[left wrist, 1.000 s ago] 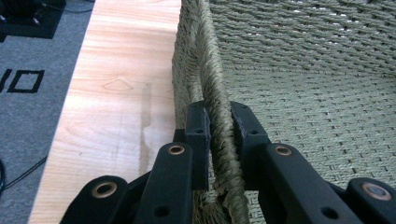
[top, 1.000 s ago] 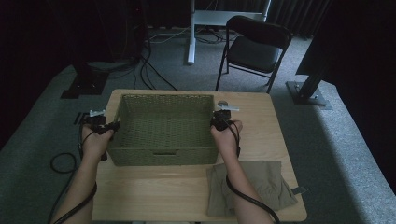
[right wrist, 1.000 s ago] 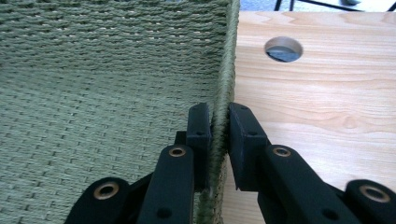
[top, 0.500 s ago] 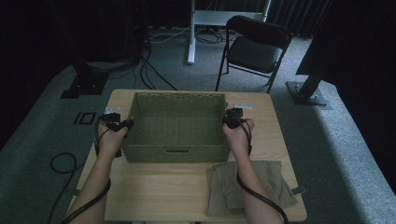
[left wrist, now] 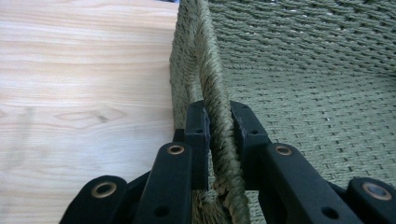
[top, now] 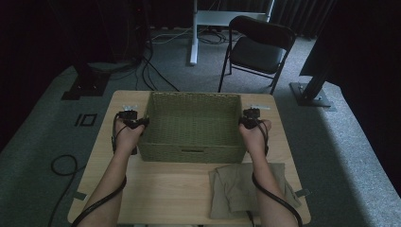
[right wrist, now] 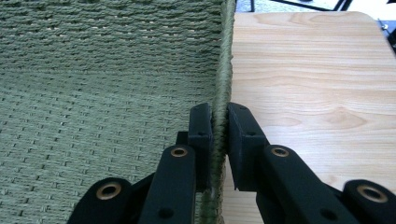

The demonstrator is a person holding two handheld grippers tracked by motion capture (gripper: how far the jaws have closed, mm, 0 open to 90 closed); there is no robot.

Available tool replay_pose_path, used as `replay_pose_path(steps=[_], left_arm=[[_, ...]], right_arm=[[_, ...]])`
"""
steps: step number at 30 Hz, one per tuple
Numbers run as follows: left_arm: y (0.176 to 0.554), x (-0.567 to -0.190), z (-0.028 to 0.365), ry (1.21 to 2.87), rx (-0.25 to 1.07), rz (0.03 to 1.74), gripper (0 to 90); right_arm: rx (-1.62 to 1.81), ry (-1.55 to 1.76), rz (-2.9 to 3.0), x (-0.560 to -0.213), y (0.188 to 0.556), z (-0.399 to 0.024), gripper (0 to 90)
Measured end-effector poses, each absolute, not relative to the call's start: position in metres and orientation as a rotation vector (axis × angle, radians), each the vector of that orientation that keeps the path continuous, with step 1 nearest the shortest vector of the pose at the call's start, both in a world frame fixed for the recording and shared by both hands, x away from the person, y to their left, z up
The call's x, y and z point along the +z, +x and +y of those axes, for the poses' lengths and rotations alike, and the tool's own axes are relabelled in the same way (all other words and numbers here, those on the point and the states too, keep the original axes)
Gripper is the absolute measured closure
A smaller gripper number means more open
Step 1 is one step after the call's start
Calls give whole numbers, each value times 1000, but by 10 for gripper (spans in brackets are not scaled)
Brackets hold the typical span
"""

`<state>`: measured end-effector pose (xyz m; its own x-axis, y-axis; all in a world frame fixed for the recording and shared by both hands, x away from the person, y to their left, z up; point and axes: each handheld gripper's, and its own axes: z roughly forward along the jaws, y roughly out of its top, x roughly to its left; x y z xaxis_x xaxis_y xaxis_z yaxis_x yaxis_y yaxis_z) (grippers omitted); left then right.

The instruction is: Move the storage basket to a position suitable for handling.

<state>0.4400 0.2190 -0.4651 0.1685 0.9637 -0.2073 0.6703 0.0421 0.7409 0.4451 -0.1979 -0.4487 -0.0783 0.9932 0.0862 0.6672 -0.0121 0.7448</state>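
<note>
A green woven basket (top: 191, 124) stands empty on the wooden table (top: 170, 184), toward its far side. My left gripper (top: 142, 122) is shut on the basket's left rim (left wrist: 212, 88), one black jaw on each side of the braided edge. At the opposite end, my right gripper (top: 244, 121) is shut on the right rim (right wrist: 223, 70) in the same way. In both gripper views the pads press the rim between them: left gripper (left wrist: 219, 135), right gripper (right wrist: 219, 135). The basket (right wrist: 102, 93) has nothing inside it.
A folded olive cloth (top: 248, 187) lies on the table's near right corner. Beyond the table stand a black folding chair (top: 257, 49), a white post base (top: 193, 33), and cables on the grey carpet. Bare wood lies in front of the basket.
Both hands and the basket have slid to the right across the table, from its left part toward the middle. The grips on the two rims are unchanged.
</note>
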Motion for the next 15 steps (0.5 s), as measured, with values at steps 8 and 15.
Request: replay_pose_path(steps=[8,15], left_arm=[[448,-465,193,1717,473,1543,797],[455,-465,170,1745,466,1528,797]], right_arm=[[886,1747,1761,-449,443,-226,806],[877,1767,1742,-448,441,-247,805]])
